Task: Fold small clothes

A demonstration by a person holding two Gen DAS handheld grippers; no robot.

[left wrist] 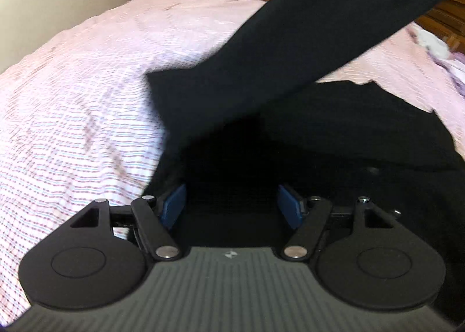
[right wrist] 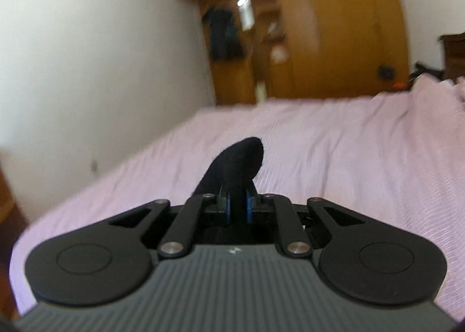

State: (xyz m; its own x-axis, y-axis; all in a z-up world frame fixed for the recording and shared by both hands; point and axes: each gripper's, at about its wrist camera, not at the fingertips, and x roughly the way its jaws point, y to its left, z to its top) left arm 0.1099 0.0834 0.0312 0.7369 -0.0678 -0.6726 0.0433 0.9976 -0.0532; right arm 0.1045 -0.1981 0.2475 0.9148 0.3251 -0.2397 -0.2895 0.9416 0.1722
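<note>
A black garment point(left wrist: 334, 143) lies on the pink striped bedcover point(left wrist: 87, 85). One part of it point(left wrist: 305, 35) is stretched upward to the top right, out of the left wrist view. My left gripper point(left wrist: 232, 205) hovers low over the garment's near edge, its blue pads point(left wrist: 174, 204) wide apart with dark cloth seen between them; no pad presses on it. My right gripper point(right wrist: 237, 207) is raised above the bed and shut on a fold of the black garment point(right wrist: 241, 157), which pokes up past the pads.
A pile of pale purple clothes point(left wrist: 453, 64) lies at the bed's right side. A wooden wardrobe point(right wrist: 334, 27) stands beyond the bed, a white wall point(right wrist: 101, 56) to its left. The bedcover point(right wrist: 348, 152) stretches wide ahead.
</note>
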